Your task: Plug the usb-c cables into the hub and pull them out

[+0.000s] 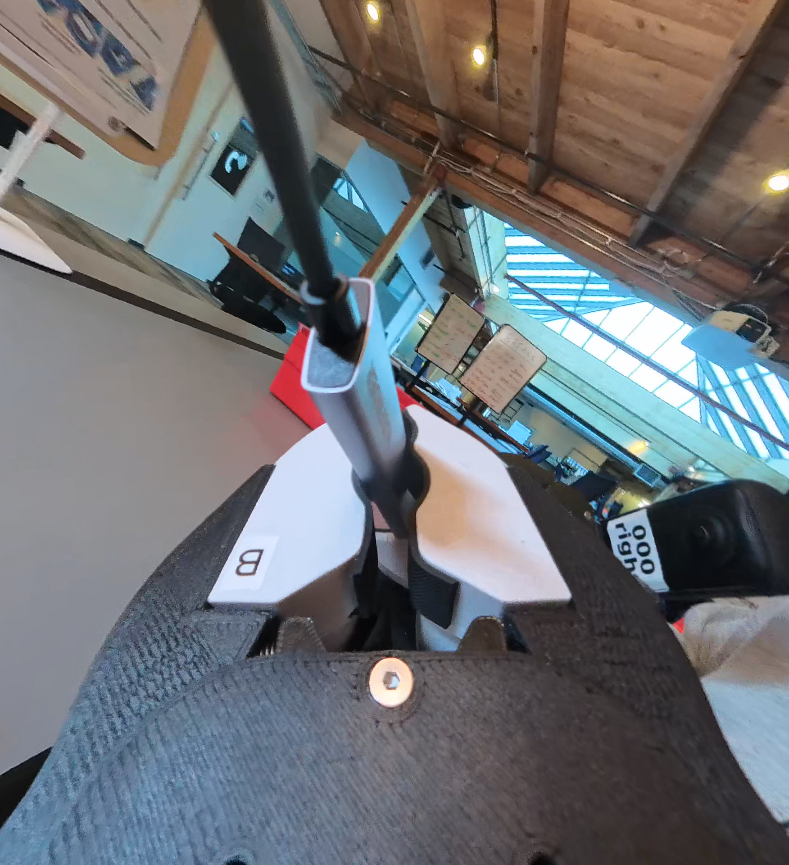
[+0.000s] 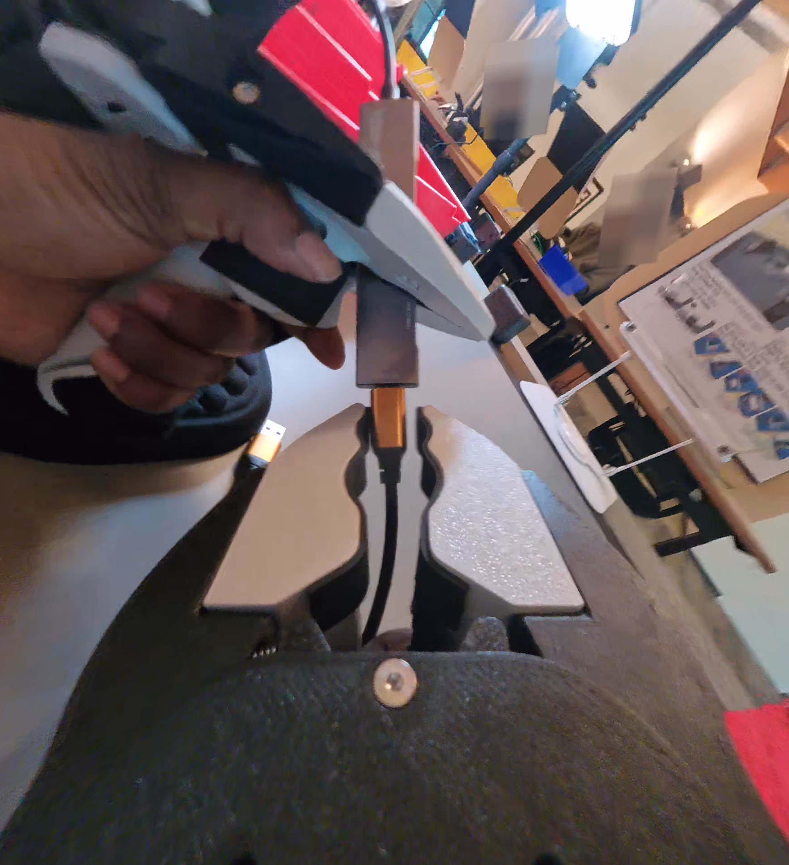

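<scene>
My left gripper [image 1: 385,472] is shut on the grey hub [image 1: 360,398], which sticks out past the white fingers. A black cable [image 1: 280,140] leaves the hub's far end. In the right wrist view a hand holds the left gripper [image 2: 453,309], clamped across the upright hub [image 2: 385,337]. An orange usb-c plug [image 2: 388,419] sits at the hub's lower end, its black cable [image 2: 385,538] running back between my right fingers. My right gripper [image 2: 390,414] stands around the plug with its jaws narrowly apart, a sliver of gap on the right side.
A second orange plug [image 2: 268,444] lies on the grey table [image 2: 79,538] beside a black round object [image 2: 172,430]. Red bins [image 2: 336,61] stand behind the hub. A white stand [image 2: 570,449] sits at the table's far edge. The right gripper's camera [image 1: 711,533] shows right of my left gripper.
</scene>
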